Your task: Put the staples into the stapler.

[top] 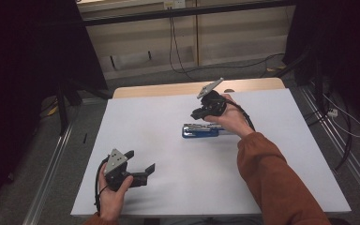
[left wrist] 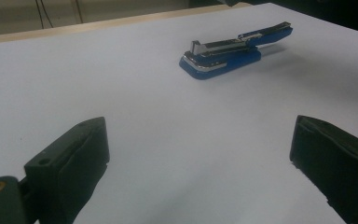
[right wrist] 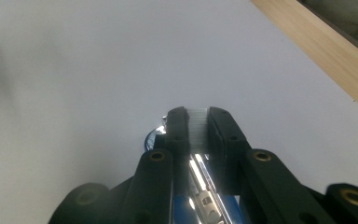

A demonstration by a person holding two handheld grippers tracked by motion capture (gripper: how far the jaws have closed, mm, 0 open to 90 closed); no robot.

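- The left gripper [top: 143, 161] sits at the near left of the white table [top: 168, 140], well apart from the blue stapler [top: 200, 131], which serves here as the landmark. The person's left hand [top: 112, 194] grips its body from below, and the grey three-cornered plate on top tilts up toward the camera.
- Its jaws stand wide with nothing between them (in the left gripper view they rise at either edge, and bare white table shows in the gap). They point across the table toward the stapler [left wrist: 233, 51].
- The stapler lies flat near the middle of the table, long side running left to right in the high view. Its base is blue with a silver metal rail on top; in the left gripper view the top arm is lifted a little off the base at the far end.
- A silvery strip of staples [right wrist: 198, 126] sits just above the stapler, pinched between the two black pads of the right gripper [right wrist: 198, 122]. The jaws are drawn in narrow, pressing on it from both sides (the stapler's blue body and open metal channel show right beneath them in the right gripper view).
- The right gripper [top: 201, 112] hovers just over the stapler's right part, toward the far side. The right hand [top: 229, 117] holds it, and the rust-orange sleeve [top: 272, 178] runs back to the near right edge of the table.
- Beyond the stapler, a strip of bare wood [top: 168, 88] shows along the table's far edge.
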